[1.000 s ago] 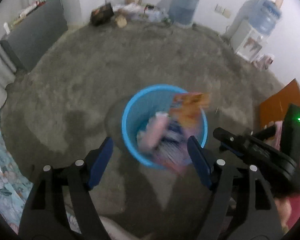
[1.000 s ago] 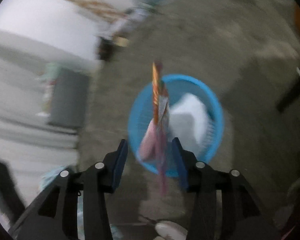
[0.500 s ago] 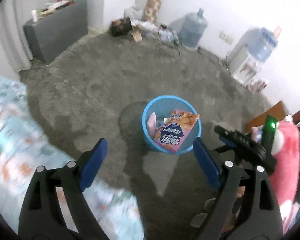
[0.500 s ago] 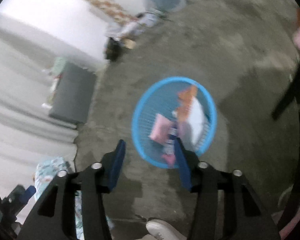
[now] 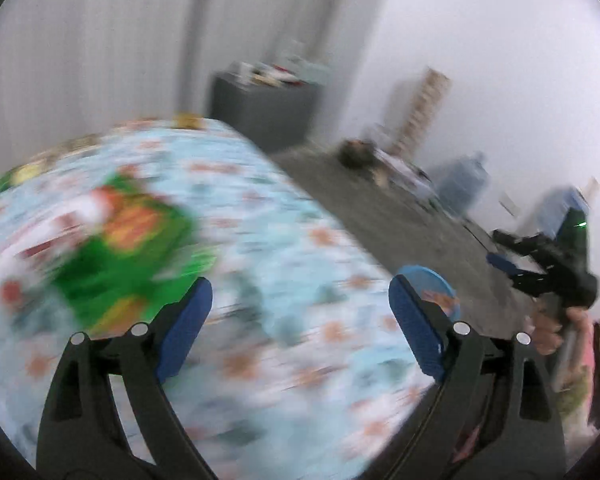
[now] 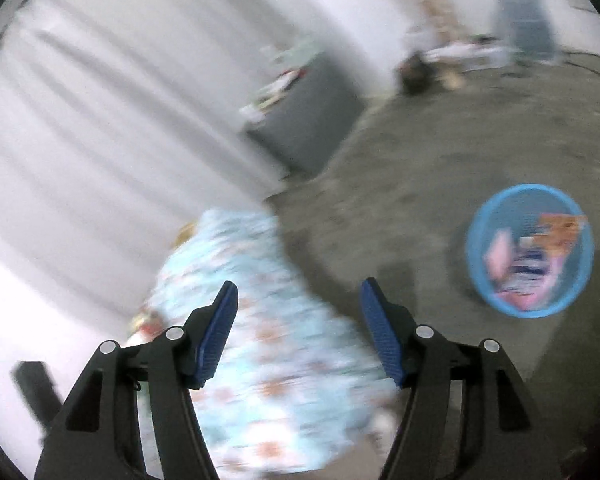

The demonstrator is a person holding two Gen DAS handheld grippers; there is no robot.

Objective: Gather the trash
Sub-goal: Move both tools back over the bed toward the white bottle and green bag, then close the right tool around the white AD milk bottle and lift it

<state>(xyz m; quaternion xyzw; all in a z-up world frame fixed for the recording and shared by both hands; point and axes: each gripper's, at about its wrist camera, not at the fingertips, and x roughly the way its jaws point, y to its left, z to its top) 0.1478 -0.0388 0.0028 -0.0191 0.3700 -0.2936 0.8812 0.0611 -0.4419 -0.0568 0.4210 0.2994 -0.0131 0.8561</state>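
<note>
A blue trash basket [image 6: 530, 250] stands on the grey floor at the right of the right wrist view, with an orange and blue snack bag [image 6: 540, 248] and pink wrappers inside; its rim [image 5: 432, 274] peeks behind my left fingers. A blurred green and orange snack bag [image 5: 120, 248] lies on the floral cloth [image 5: 284, 280] left of my left gripper [image 5: 300, 324], which is open and empty. My right gripper [image 6: 298, 328] is open and empty above the floral cloth's edge [image 6: 260, 320]; it also shows in the left wrist view [image 5: 540, 264].
A grey cabinet [image 5: 264, 112] with clutter on top stands by white curtains [image 6: 100, 140]. Water jugs [image 5: 460, 188] and floor clutter [image 5: 364, 152] lie along the far wall. More small wrappers [image 5: 28, 172] lie at the cloth's far edge.
The snack bag left my right gripper and lies in the basket. Both grippers swung left, away from the basket and over the floral cloth. Both views are motion-blurred.
</note>
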